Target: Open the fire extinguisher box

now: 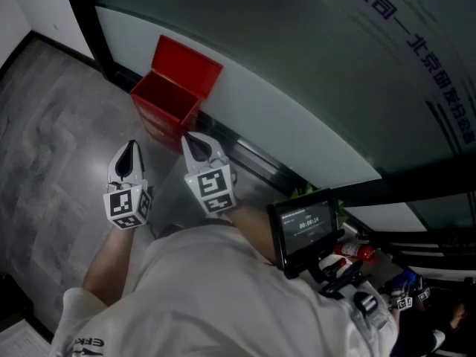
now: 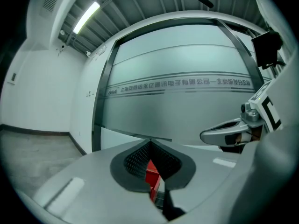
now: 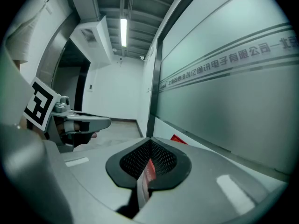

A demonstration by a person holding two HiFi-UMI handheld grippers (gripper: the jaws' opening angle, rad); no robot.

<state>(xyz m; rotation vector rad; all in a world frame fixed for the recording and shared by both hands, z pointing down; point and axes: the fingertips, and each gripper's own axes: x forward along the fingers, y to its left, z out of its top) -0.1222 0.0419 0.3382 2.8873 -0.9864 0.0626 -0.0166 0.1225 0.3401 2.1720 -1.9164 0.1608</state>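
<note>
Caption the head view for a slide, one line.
Red fire extinguisher box, lid up, at the glass wall's foot; left gripper and right gripper hover before it, jaws shut.

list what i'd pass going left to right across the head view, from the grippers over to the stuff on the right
left gripper → right gripper → tablet screen → small red item. The open red box is left out: it sits above and overlaps both grippers sideways.
</note>
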